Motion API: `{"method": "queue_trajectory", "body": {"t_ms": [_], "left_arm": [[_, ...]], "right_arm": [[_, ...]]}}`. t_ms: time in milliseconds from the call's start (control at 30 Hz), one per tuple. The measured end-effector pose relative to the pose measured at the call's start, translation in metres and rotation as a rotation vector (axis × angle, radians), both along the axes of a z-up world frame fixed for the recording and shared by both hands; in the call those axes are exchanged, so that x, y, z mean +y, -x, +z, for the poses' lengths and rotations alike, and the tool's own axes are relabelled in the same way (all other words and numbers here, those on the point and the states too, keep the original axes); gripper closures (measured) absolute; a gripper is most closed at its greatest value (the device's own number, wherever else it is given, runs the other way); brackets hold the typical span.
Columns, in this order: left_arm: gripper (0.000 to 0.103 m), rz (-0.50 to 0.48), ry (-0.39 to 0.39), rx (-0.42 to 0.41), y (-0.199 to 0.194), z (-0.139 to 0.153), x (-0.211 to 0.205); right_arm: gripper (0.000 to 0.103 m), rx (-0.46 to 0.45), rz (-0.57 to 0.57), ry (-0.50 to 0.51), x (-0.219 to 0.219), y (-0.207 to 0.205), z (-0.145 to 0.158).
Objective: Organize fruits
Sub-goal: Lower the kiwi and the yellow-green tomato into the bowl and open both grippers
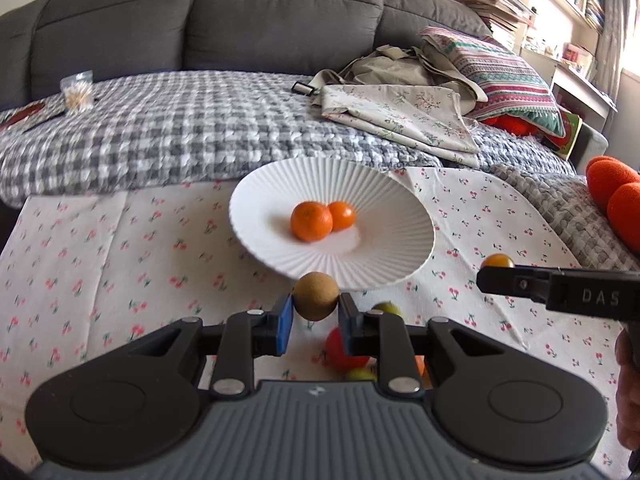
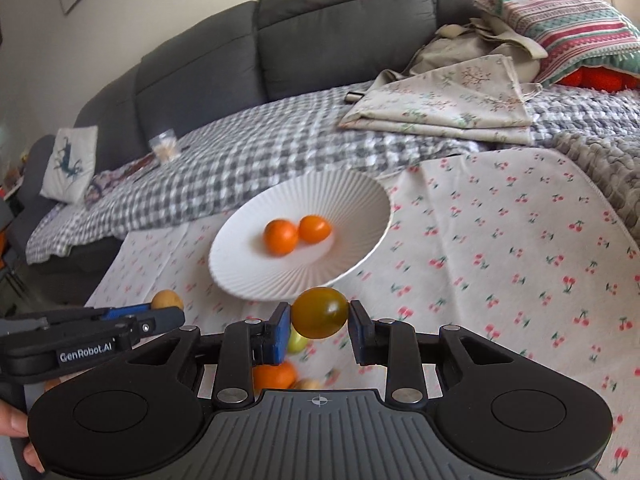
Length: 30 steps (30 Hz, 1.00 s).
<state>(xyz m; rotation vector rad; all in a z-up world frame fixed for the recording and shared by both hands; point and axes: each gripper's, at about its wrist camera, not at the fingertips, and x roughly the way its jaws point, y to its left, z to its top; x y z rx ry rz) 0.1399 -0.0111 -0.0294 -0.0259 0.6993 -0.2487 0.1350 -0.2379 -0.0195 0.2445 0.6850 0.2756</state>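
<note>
Just short of the white ribbed bowl (image 1: 256,196), my left gripper (image 1: 316,312) clamps a brown kiwi (image 1: 316,296); my right gripper (image 2: 320,316) pinches a dark yellow-green tomato (image 2: 320,312). Two tangerines (image 1: 311,221) sit inside. Step: carrying. Next: clear the rim, release.

Background furnishings behind the work surface.
A grey sofa (image 1: 208,12) is carrying a checked blanket (image 1: 192,128), folded floral cloth (image 1: 404,116) and striped pillow (image 1: 508,76).

2 oranges (image 1: 320,219) in white ribbed bowl (image 1: 384,256), touching
</note>
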Motion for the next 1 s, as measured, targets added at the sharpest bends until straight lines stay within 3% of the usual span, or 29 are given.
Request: {"method": "queue_trajectory", "body": {"t_ms": [700,1000], "left_arm": [[0.081,-0.084,-0.087,-0.044,-0.049,-0.025,-0.027],[0.08,-0.062,-0.058,-0.016,-0.072,-0.038,-0.018]], "right_arm": [[0.074,-0.013,0.039,0.021,0.016,-0.051,-0.017],[0.073,-0.034,0.062,0.046,0.031,-0.068,-0.024]]}}
